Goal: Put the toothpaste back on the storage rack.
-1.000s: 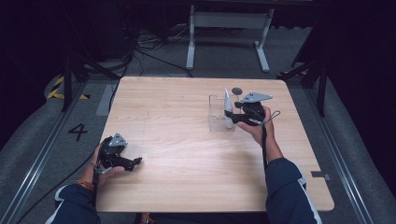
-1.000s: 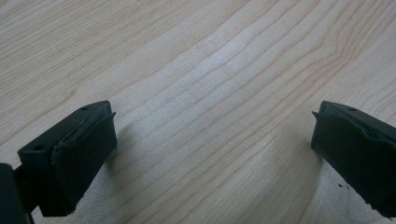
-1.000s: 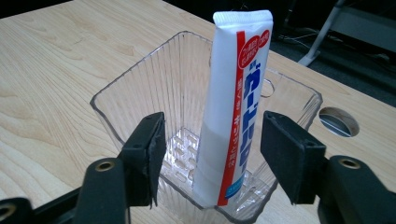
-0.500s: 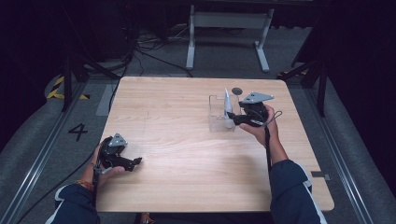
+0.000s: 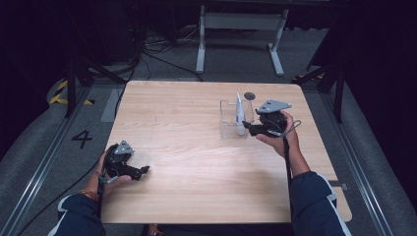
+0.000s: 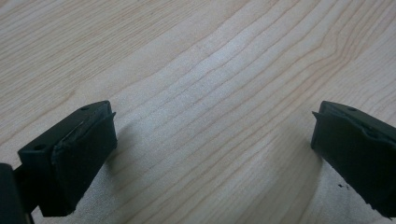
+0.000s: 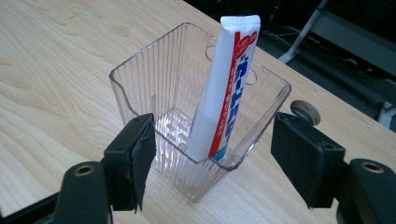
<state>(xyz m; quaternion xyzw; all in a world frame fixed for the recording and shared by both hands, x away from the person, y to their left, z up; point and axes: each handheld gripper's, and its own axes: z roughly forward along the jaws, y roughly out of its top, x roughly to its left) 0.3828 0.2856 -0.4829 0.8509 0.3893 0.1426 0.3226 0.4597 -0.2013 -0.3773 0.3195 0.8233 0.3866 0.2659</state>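
At the far right of the table [image 5: 196, 162], a white toothpaste tube [image 7: 227, 88] stands nearly upright in a clear ribbed cup [image 7: 154, 84], crimped end up, leaning against the cup's wall. The right gripper [image 7: 212, 161] has its jaws apart, flanking the cup's near side without touching the tube. The left gripper [image 6: 212, 154] rests near left, jaws apart over bare wood.

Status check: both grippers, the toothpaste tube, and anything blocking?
Right gripper open, jaws either side of clear cup. Toothpaste tube stands inside cup, leaning on its rim. Left gripper open over bare table, holding nothing. Nothing blocking.
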